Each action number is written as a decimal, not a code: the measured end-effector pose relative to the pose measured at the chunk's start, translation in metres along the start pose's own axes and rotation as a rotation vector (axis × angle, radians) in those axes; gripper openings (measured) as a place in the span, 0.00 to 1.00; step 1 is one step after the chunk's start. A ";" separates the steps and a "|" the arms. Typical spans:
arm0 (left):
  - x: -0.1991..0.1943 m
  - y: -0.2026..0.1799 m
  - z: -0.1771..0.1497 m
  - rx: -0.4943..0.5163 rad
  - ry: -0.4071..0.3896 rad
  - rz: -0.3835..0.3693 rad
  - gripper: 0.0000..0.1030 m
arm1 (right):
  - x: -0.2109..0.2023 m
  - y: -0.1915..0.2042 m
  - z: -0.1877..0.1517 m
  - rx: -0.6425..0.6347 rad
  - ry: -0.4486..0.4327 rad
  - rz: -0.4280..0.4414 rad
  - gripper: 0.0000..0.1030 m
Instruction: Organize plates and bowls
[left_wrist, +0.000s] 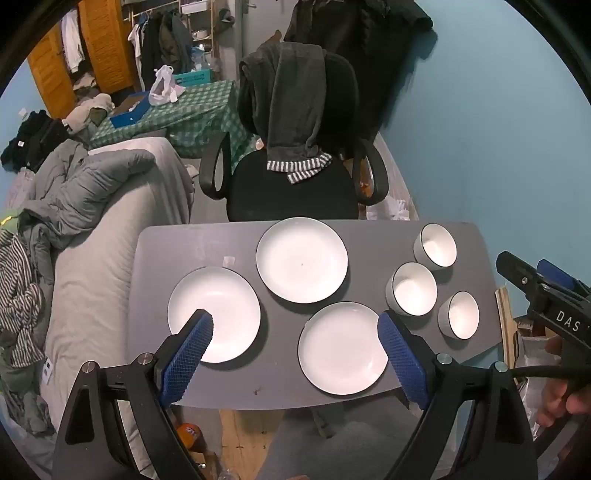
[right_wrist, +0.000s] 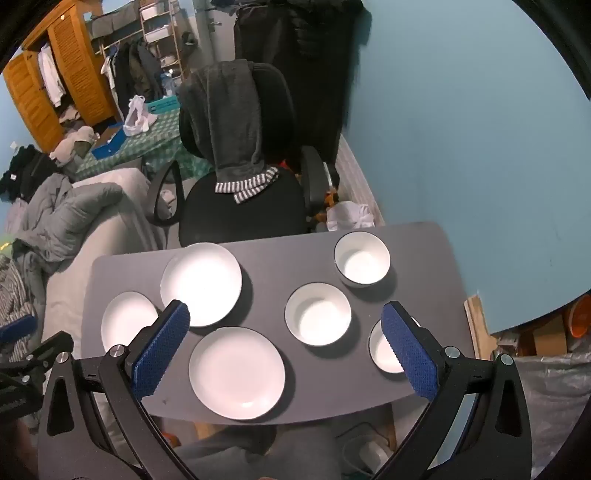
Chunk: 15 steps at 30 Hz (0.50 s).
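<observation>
1. the left gripper (left_wrist: 295, 325) hangs spread wide and empty above the grey table (left_wrist: 192, 243), over the three plates (left_wrist: 302, 259).
2. the right gripper (right_wrist: 286, 314) is equally spread and empty, above the three bowls (right_wrist: 318, 319) on the table's right half.
3. only the left wrist view shows a hand (left_wrist: 557, 398) holding the right gripper.
</observation>
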<state>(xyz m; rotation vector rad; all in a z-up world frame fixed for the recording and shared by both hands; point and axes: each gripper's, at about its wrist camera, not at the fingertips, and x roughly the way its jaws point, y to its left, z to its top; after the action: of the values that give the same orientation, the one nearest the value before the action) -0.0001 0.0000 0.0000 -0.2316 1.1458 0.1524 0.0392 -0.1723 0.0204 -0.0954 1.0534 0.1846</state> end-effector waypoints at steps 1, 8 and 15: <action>0.000 0.000 0.000 0.000 0.001 0.000 0.89 | 0.000 0.000 0.000 0.001 0.002 0.002 0.99; 0.001 0.000 0.000 -0.004 -0.001 -0.011 0.89 | -0.002 0.001 0.000 -0.002 -0.002 0.001 0.99; -0.008 0.002 0.004 -0.017 -0.019 -0.016 0.89 | -0.004 0.001 0.000 -0.001 -0.002 -0.003 0.99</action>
<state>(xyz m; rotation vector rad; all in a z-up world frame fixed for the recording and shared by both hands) -0.0004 0.0033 0.0089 -0.2536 1.1240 0.1494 0.0367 -0.1720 0.0241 -0.0973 1.0514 0.1824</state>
